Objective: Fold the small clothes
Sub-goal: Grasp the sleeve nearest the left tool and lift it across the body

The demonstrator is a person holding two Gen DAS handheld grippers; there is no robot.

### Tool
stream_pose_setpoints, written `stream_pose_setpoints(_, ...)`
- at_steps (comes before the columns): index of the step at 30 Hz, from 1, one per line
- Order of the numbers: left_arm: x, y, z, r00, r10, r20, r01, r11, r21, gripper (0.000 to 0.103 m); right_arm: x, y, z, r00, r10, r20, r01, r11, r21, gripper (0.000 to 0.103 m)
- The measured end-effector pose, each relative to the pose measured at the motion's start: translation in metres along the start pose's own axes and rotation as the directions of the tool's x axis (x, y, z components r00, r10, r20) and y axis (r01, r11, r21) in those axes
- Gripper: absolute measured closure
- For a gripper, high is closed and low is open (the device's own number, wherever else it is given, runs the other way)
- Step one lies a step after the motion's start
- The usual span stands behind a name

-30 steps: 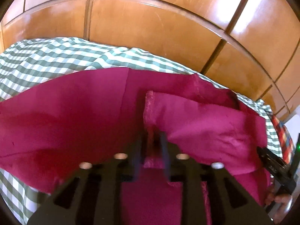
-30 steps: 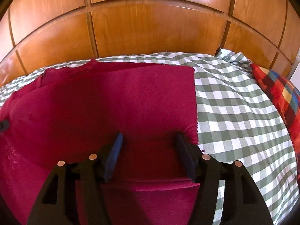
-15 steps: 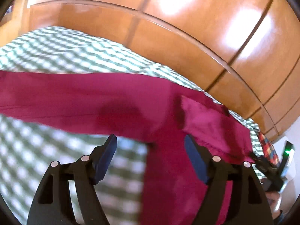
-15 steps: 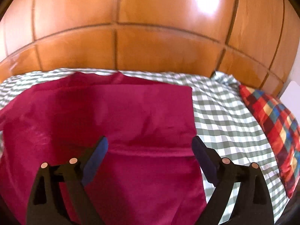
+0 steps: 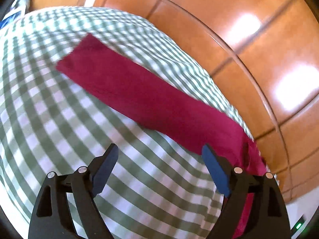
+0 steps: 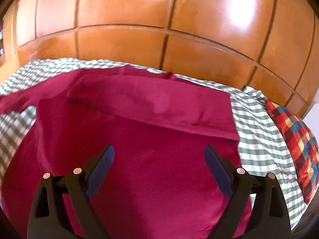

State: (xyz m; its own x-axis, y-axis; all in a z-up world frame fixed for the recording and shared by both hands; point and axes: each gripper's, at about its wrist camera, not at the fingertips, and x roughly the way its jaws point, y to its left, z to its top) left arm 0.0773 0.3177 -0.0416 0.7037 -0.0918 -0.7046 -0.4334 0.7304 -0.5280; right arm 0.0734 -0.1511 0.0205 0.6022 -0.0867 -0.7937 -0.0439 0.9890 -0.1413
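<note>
Left claw (image 5: 159, 159): jaws spread wide and opening, nothing between them. It sits over bare green-and-white checked bedsheet (image 5: 59, 119). The crimson garment (image 5: 139, 95) lies ahead of it as a long sleeve-like strip running diagonally from upper left to lower right; the strip's lower end passes just behind the right-hand finger (image 5: 217, 171) and continues down past that side of the claw. No contact visible between pads and cloth. Frame is motion-blurred.

Right claw (image 6: 159, 159): released, jaws wide apart, nothing gripped. It hangs directly above the main body of the crimson garment (image 6: 149, 159), which fills the space under and between both fingers. Ahead of the claw a flap of the same garment is folded over, its edge running across the view from left to the right-hand corner just past the right finger (image 6: 219, 171). A narrow arm of the cloth trails off to the left edge over the sheet.

Garment lies flat on the bed, bedsheet (image 6: 259, 123) showing to the right of it. Red-and-blue plaid cushion (image 6: 295, 139) sits at the far right, apart from the garment. Glossy wooden panelling (image 6: 159, 29) rises behind the bed.
</note>
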Motion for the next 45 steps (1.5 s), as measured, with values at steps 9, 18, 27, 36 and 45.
stream_pose_setpoints(9, 0.006, 0.044, 0.039, 0.999, 0.019, 0.039, -0.013, 0.990, -0.140, 0.017, 0.024, 0.036, -0.025, 0.996, 0.014, -0.085, -0.019, 0.998, -0.061, 0.013)
stream_pose_setpoints(18, 0.023, 0.052, 0.073, 0.997, 0.064, 0.046, -0.054, 0.979, -0.195, 0.026, 0.036, 0.030, -0.032, 0.994, 0.041, -0.097, -0.041, 0.999, -0.002, 0.004)
stream_pose_setpoints(27, 0.041, 0.054, 0.087, 0.981, 0.191, 0.015, -0.185, 0.962, -0.202, 0.094, 0.037, 0.028, -0.035, 0.993, 0.069, -0.093, -0.067, 0.997, 0.023, 0.004)
stream_pose_setpoints(36, 0.011, 0.013, 0.090, 0.977, 0.167, 0.132, -0.163, 0.986, -0.042, 0.097, 0.037, 0.026, -0.035, 0.992, 0.081, -0.091, -0.078, 0.996, 0.037, 0.004)
stream_pose_setpoints(45, -0.012, -0.069, 0.077, 0.984, -0.071, 0.163, 0.049, 0.990, 0.133, 0.098, 0.037, 0.026, -0.035, 0.992, 0.085, -0.091, -0.081, 0.996, 0.040, 0.004)
